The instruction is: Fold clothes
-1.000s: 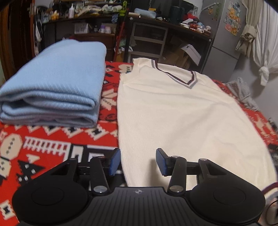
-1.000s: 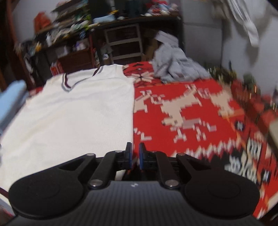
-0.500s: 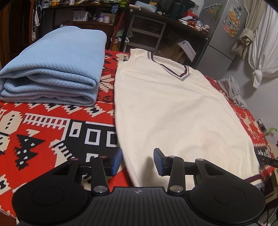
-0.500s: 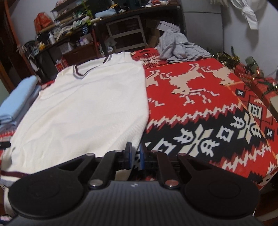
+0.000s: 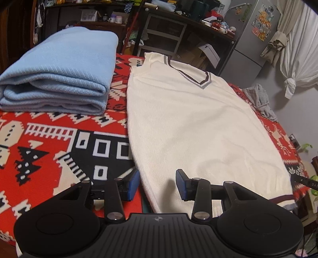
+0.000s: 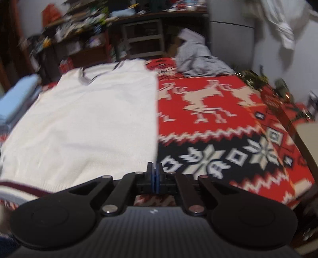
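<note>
The white vest [image 5: 190, 127] lies flat on the patterned blanket [image 5: 49, 150]. Left tool [image 5: 157, 184] gapes over the hem corner; right tool [image 6: 154, 174] closed, empty. Both should pinch 2 hem corners evenly.

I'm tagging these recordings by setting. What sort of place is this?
Most likely a lived-in room at home: a refrigerator covered in magnets, a tied-back white curtain, and cluttered shelves behind a surface spread with a red patterned blanket.

Cluttered dark wooden shelves [image 5: 103, 18] line the back wall beside a grey fridge [image 5: 252, 39] with magnets, and a knotted white curtain [image 5: 300, 59] hangs at right.
</note>
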Motion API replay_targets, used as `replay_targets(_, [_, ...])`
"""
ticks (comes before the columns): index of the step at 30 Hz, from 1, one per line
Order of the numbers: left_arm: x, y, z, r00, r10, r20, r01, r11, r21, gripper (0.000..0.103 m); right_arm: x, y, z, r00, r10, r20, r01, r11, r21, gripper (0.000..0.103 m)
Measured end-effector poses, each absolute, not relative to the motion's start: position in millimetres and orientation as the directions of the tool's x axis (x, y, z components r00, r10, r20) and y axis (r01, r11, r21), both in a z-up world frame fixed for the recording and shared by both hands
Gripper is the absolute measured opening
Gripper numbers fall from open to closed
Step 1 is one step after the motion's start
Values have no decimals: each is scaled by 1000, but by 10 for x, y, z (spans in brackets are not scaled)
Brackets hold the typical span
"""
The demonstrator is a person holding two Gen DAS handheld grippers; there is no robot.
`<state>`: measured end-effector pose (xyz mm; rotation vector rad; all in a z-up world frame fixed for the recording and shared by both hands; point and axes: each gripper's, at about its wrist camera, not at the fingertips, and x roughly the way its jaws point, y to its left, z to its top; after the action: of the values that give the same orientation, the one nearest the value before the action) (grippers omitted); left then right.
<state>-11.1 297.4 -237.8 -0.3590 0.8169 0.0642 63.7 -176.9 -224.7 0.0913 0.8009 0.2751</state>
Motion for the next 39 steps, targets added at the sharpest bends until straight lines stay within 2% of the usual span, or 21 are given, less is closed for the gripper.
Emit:
replay_targets(2, [-145, 2970, -2372, 681, -97, -726, -189, 934, -302, 38, 606, -1891, -2260, 638, 335, -693, -183, 940, 286, 8])
replay_targets(5, [-215, 2962, -2361, 669, -128, -732, -178, 929, -325, 38, 515, -1939, -2290, 607, 382, -696, -169, 919, 357, 9])
replay_targets(11, [-337, 2900, -2366, 649, -148, -746, -163, 931, -327, 38, 402, -1756, -2245, 599, 407, -689, -220, 911, 348, 16])
replay_targets(15, [-381, 2854, -2411, 632, -152, -760, -159, 934, -319, 38, 409, -1640, -2248, 582, 395, -710, -246, 919, 310, 16])
replay_targets(20, [-385, 2724, -2466, 624, -164, -764, -133, 941, -310, 31, 367, -1470, -2276, 587, 353, -729, -283, 933, 224, 25])
replay_targets(21, [-384, 2688, -2469, 625, -159, -764, -124, 946, -299, 15, 351, -1432, -2277, 591, 347, -728, -297, 933, 204, 22])
replay_targets(22, [-392, 2676, -2470, 626, -151, -765, -123, 950, -288, 6, 334, -1394, -2277, 595, 342, -728, -310, 933, 184, 13])
replay_targets(23, [-404, 2679, -2470, 627, -140, -766, -128, 952, -279, 6, 313, -1359, -2277, 601, 335, -726, -322, 932, 164, 10])
replay_targets(28, [-531, 2767, -2455, 632, -115, -767, -152, 951, -268, 6, 272, -1468, -2237, 605, 298, -739, -314, 941, 123, 7])
replay_targets(30, [-576, 2792, -2455, 634, -131, -762, -156, 944, -292, 6, 264, -1597, -2224, 588, 333, -737, -312, 934, 173, 8])
replay_targets(36, [-648, 2933, -2514, 629, -221, -746, -199, 881, -430, 12, 293, -2154, -2256, 529, 501, -685, -176, 854, 490, 14])
replay_targets(39, [-677, 2998, -2530, 626, -273, -730, -209, 844, -495, 23, 272, -2348, -2344, 494, 560, -665, -111, 799, 590, 22])
